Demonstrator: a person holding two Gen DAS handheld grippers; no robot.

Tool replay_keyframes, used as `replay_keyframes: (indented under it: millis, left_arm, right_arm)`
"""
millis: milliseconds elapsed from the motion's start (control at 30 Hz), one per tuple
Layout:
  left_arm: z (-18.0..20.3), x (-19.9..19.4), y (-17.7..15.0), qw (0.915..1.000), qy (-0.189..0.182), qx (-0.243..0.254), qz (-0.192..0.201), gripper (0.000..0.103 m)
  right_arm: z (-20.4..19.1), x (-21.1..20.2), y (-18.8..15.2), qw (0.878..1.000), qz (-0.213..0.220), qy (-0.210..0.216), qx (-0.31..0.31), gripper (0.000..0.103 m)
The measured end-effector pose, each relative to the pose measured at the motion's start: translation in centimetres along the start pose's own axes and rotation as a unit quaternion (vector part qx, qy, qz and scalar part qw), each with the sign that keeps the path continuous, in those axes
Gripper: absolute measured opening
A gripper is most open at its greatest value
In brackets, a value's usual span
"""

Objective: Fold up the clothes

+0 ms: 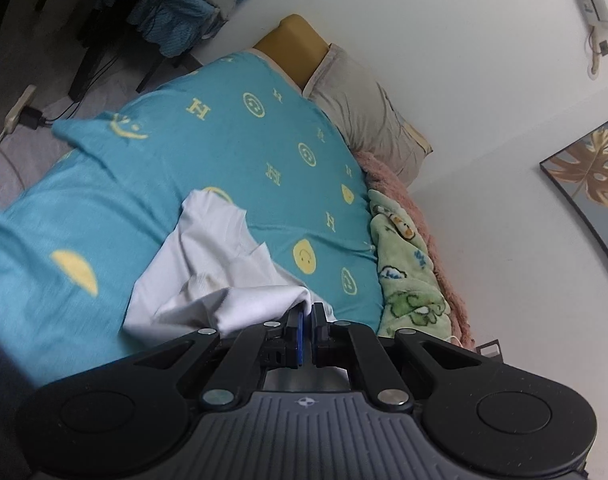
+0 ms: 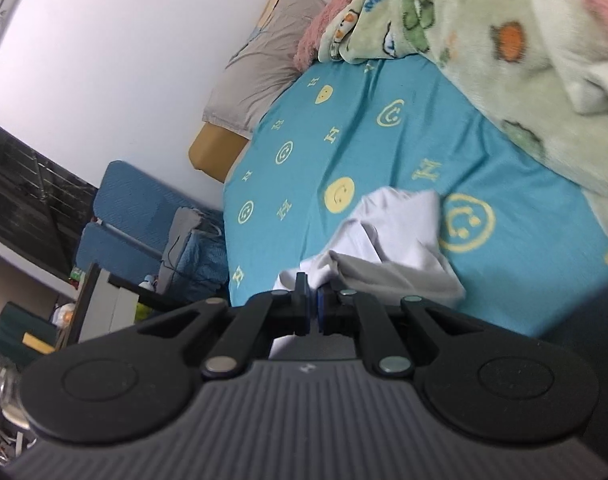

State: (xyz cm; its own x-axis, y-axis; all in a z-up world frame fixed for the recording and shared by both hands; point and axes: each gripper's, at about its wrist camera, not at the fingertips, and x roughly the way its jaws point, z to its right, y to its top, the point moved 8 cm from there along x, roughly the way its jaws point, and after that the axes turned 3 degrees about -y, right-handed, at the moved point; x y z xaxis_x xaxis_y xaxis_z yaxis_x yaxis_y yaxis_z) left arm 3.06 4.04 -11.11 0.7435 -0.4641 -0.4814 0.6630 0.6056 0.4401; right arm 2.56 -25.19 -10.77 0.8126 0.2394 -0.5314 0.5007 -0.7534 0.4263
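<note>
Left tongs (image 1: 307,310): pinched tight on a bunched edge of the white garment (image 1: 208,264).
Right tongs (image 2: 311,290): clamped narrow on another gathered edge of the same cloth (image 2: 388,240).
Garment place: on the teal bed sheet (image 1: 232,152), trailing away from both tongs; green blanket (image 1: 404,264) at 3 o'clock in the left view.
Axis: long run heads from the left tongs toward 11 o'clock; still crumpled, so front and neckline cannot be told.
Doing it well: I'd draw both grips apart evenly, lift until wrinkles fall out, then lay it flat on the sheet.
</note>
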Motion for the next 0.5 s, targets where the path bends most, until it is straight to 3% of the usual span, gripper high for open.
replay_keyframes:
  millis: [267,500]
  left_arm:
    - [0.0,7.6,4.8,0.9979,0.039,0.05,-0.012,0.004]
    - [-2.1,13.1,6.7,0.9959,0.057,0.067,-0.018,0.005]
  right_arm:
    - [-0.8,7.8,4.2,0.999,-0.023,-0.026,0.002,0.007]
    - [0.7,13.6,5.3,0.998,-0.054,-0.042,-0.004,0.009]
